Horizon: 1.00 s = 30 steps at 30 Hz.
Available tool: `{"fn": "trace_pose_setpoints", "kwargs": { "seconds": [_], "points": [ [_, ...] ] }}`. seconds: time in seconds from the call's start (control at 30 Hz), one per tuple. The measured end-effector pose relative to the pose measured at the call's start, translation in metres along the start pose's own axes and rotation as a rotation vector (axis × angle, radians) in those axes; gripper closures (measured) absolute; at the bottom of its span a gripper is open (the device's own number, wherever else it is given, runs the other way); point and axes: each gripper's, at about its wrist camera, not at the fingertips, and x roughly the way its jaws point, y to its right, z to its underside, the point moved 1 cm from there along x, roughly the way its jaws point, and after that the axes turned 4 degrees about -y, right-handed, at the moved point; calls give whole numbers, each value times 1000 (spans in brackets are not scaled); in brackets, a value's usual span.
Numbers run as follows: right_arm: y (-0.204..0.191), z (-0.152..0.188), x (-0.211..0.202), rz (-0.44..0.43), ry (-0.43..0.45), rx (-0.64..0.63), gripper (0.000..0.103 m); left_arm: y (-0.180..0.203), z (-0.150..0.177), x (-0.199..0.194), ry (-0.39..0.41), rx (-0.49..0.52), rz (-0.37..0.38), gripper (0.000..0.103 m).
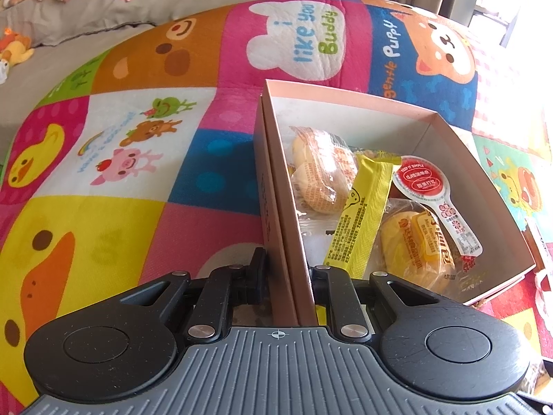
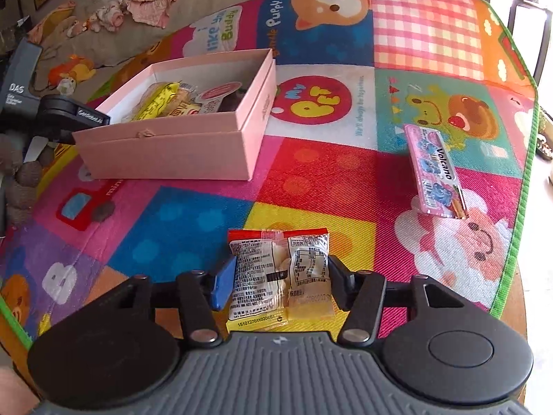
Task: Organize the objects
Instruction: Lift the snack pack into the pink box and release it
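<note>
Left wrist view: left tool [image 1: 288, 269] pinching the near wall of the pink box [image 1: 345, 95]; right wrist view: right tool [image 2: 276, 276] pinching a snack packet [image 2: 278, 273].

The play mat [image 2: 311, 180] covers the bench, with the open box [image 2: 166, 152] standing on it toward the far left. A pink "Volcano" pack [image 2: 435, 176] lies flat on the mat at right, well apart from the box. Inside the box lie wrapped buns [image 1: 321, 173], a yellow sachet [image 1: 363, 214] and a red-lidded cup [image 1: 420, 181], crowded together and overlapping. The right tool's packet is just above the mat, near its front edge.
</note>
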Motion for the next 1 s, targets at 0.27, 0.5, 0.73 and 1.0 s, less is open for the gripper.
{"fn": "trace_pose_setpoints", "kwargs": {
  "seconds": [0.27, 0.5, 0.73, 1.0],
  "points": [
    [-39, -58, -49, -101, 133, -168, 49, 1, -2, 0, -15, 16, -3, 85],
    [-64, -162, -29, -76, 231, -204, 49, -3, 0, 0, -7, 9, 22, 83],
    [-84, -219, 31, -52, 264, -131, 47, -5, 1, -1, 2, 0, 40, 82],
    [-59, -193, 40, 4, 233, -80, 44, -6, 3, -1, 20, -11, 49, 81]
  ]
}}
